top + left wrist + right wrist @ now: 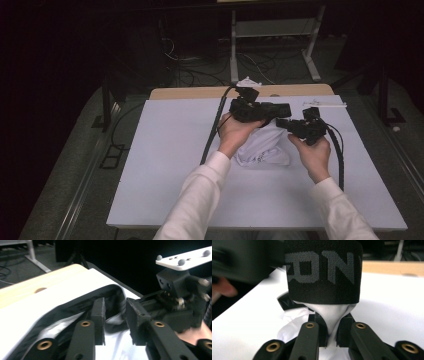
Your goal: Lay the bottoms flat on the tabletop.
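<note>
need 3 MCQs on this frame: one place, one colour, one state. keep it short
1. Where does the crumpled white cloth garment lie?
A. on the white table sheet, between the two hands
B. on the floor
C. at the table's far left corner

2. What colour is the garment's lettered elastic waistband?
A. red
B. black
C. yellow

3. How does the right gripper stand?
A. wide open, nothing between the jaws
B. lying set down on the table
C. shut on white fabric

Answers:
1 A, the high view shows it on the white table sheet between the hands.
2 B, the right gripper view shows a black band with grey letters.
3 C, its jaws pinch the cloth below the band.
</note>
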The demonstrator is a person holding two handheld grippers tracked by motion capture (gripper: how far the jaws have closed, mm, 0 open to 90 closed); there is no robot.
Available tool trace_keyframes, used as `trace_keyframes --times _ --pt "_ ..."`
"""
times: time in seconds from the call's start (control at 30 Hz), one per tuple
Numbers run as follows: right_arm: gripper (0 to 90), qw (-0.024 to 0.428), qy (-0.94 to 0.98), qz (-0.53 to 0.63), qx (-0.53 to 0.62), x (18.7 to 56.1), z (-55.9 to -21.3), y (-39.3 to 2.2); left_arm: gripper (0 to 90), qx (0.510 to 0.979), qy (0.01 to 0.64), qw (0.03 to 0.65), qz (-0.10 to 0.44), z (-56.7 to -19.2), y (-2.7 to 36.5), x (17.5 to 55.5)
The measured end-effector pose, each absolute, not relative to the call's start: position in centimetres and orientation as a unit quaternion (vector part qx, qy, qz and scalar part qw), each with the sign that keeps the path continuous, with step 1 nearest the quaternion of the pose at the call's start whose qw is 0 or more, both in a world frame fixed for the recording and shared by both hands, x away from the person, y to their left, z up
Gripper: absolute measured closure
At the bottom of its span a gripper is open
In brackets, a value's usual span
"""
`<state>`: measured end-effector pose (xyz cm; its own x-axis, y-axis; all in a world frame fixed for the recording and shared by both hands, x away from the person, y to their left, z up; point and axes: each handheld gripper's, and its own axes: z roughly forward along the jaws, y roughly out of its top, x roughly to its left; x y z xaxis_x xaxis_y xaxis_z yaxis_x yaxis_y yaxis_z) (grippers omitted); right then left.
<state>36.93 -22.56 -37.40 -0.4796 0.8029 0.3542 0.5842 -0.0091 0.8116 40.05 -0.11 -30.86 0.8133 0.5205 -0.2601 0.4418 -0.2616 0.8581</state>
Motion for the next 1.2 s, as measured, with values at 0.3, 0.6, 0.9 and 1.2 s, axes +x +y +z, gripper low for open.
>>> trace_keyframes --times 0.3,0.6,0.9,1.2 --pt "83.5 0.090 0.685 0.483 0.538 37.1 -38.3 -26.6 40.5 0.779 0.368 0.499 0.088 -32.8 5.9 40.5" --pt "83.8 0.093 0.683 0.473 0.549 36.6 -38.9 -29.3 34.4 0.774 0.403 0.484 0.070 -36.8 9.1 41.2" --pt "84.2 0.090 0.671 0.473 0.564 36.1 -40.3 -31.3 29.9 0.789 0.408 0.456 0.049 -41.4 8.2 42.7" --pt "84.3 0.084 0.670 0.474 0.566 36.1 -42.0 -32.1 23.0 0.802 0.410 0.431 0.049 -44.7 7.8 44.9"
